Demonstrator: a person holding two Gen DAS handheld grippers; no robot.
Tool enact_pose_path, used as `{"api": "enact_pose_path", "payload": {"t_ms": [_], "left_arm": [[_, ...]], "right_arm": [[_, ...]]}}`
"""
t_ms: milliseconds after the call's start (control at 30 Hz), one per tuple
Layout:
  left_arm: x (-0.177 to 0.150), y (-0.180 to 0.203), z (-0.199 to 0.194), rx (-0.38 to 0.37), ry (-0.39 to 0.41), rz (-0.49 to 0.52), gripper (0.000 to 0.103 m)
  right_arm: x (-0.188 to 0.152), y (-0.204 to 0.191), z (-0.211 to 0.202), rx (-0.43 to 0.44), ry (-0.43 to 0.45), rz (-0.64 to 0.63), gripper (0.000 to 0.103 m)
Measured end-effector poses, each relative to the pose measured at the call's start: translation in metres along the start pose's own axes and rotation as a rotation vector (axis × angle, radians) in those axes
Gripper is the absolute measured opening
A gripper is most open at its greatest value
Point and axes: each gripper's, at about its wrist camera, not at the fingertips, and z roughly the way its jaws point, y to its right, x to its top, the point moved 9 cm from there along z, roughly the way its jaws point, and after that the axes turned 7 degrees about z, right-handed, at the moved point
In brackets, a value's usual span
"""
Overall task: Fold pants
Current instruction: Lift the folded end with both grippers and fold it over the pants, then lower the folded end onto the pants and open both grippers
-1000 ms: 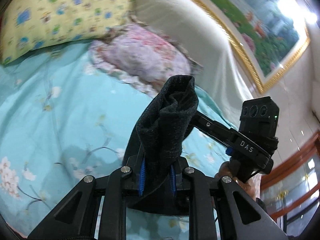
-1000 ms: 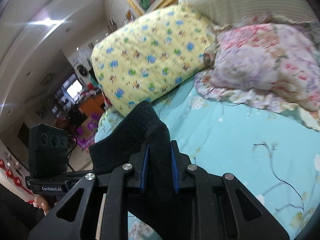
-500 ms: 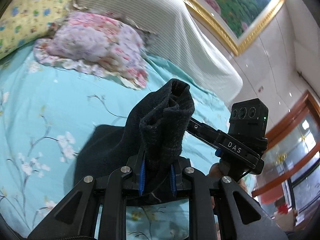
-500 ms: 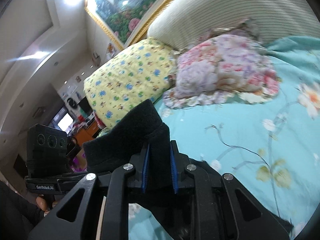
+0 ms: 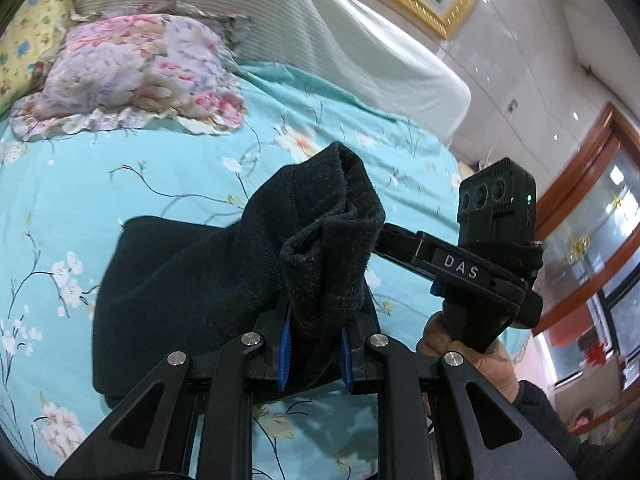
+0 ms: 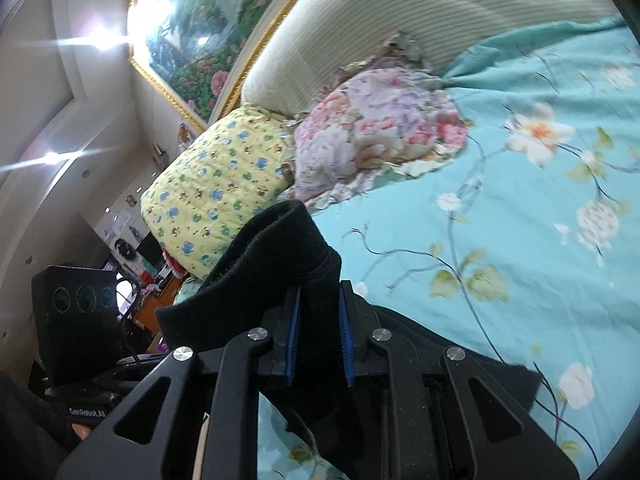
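The black pants (image 5: 188, 280) lie partly on the turquoise floral bed sheet (image 5: 120, 172), with one end lifted. My left gripper (image 5: 314, 354) is shut on a bunched black fold of the pants that sticks up between its blue pads. My right gripper (image 6: 318, 342) is shut on another thick fold of the pants (image 6: 280, 256), and more black cloth (image 6: 500, 376) spreads on the sheet below it. The right gripper's body with its camera block (image 5: 496, 208) shows in the left wrist view, close to the right of the left one.
A pink floral pillow (image 5: 132, 76) and a yellow patterned pillow (image 6: 216, 188) lie at the head of the bed by a striped headboard (image 5: 320, 28). A gold-framed painting (image 6: 200, 36) hangs above. A wood-framed window (image 5: 600, 240) is on the right.
Both grippers have tilted down and swung toward the bed while still gripping the pants. More of the black cloth now lies spread on the sheet.
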Motion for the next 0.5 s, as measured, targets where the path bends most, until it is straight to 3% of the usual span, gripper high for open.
{"api": "enact_pose_path", "payload": {"t_ms": [33,100,500], "left_arm": [[-0.004,0.004,0.007,0.001,-0.017,0.011,0.019],[-0.009,0.007,0.019,0.008,-0.045,0.022,0.019],[-0.033,0.025,0.065,0.051,-0.135,0.114,0.019]], "right_arm": [[-0.001,0.003,-0.002,-0.003,0.003,0.005,0.015],[-0.003,0.013,-0.008,-0.006,0.017,0.028,0.0],[-0.021,0.054,-0.038,-0.053,0.04,0.139,0.001]]}}
